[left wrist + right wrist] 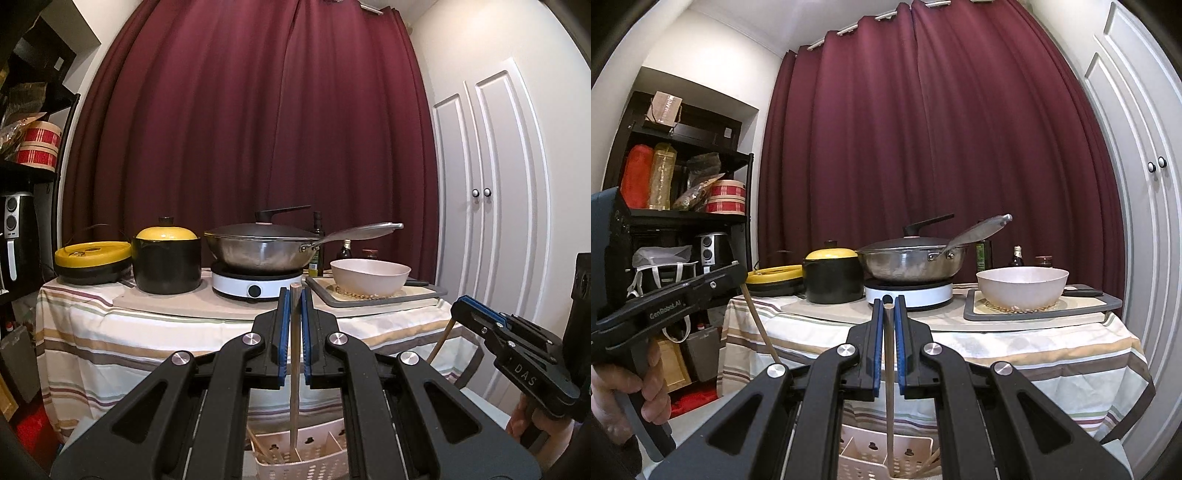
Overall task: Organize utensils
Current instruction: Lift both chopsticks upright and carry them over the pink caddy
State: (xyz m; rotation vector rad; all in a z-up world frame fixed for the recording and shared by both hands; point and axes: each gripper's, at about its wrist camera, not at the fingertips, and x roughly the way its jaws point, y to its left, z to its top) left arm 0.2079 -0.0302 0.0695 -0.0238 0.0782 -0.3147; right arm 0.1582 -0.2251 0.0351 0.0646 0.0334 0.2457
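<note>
Utensils mid-sort: left gripper (294,295) clamped shut on wooden stick (294,369), right gripper (888,306) clamped shut on metal stick (889,387), both upright over white caddy (317,458). Next, probably: line each up with its compartment, lower, let go.

I see each hand-held gripper built from black moulded arms with silver round pivot screws and blue ribbed pads. The left hand-held gripper (294,295) reads "GenRobot.AI" along its side; the right hand-held gripper (888,304) reads "DAS".
</note>
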